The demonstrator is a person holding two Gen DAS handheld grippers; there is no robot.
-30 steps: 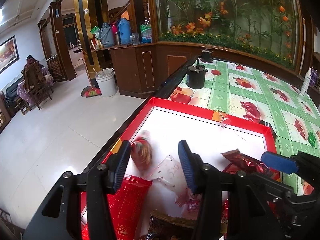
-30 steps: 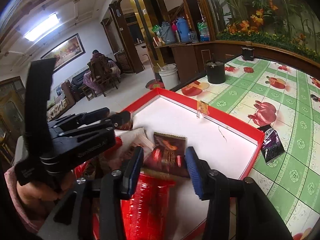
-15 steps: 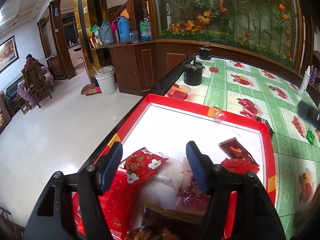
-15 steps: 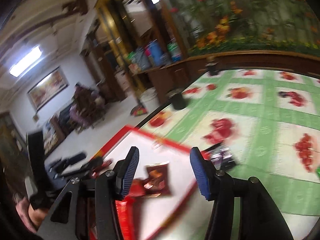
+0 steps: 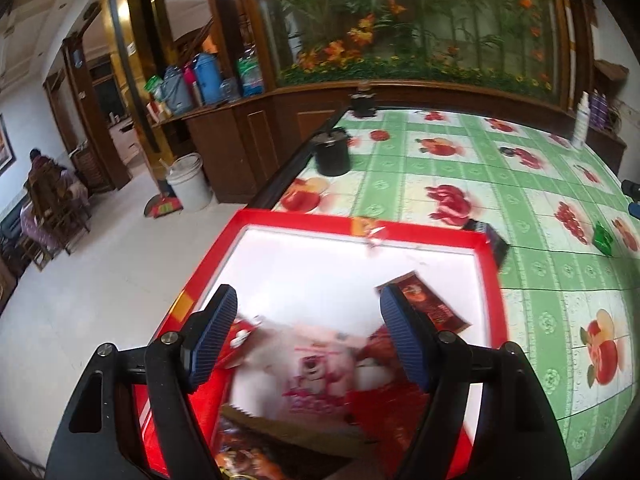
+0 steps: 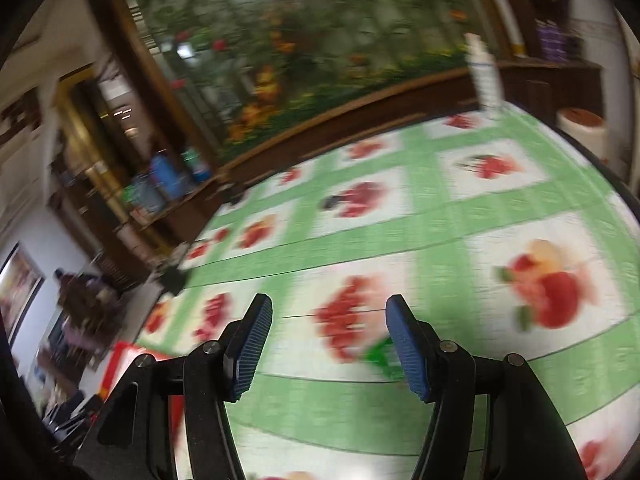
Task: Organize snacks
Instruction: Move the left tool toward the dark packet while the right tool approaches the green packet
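Observation:
A red box with a white floor point(image 5: 486, 276) sits at the table's near left edge. Several snack packets lie in its near part: a pink and white bear packet point(image 5: 316, 376), red packets point(image 5: 384, 396) and a brown packet point(image 5: 430, 304). My left gripper point(image 5: 308, 336) is open and empty above them. A black packet point(image 5: 494, 244) lies just outside the box's far right corner. A small green packet point(image 5: 602, 236) lies on the tablecloth. My right gripper point(image 6: 328, 344) is open and empty over the tablecloth, with the green packet point(image 6: 380, 356) between its fingers. The box corner point(image 6: 120, 356) shows at its left.
A green checked tablecloth with fruit prints point(image 5: 460, 168) covers the table. A black pot point(image 5: 332, 152) stands near the far left edge and a white bottle point(image 5: 580, 116) at the far right. A wooden planter wall point(image 5: 400, 88) runs along the back.
My left gripper has opened wider and pulled back over the near packets. My right gripper has swung right, away from the box, out over the tablecloth to the green packet.

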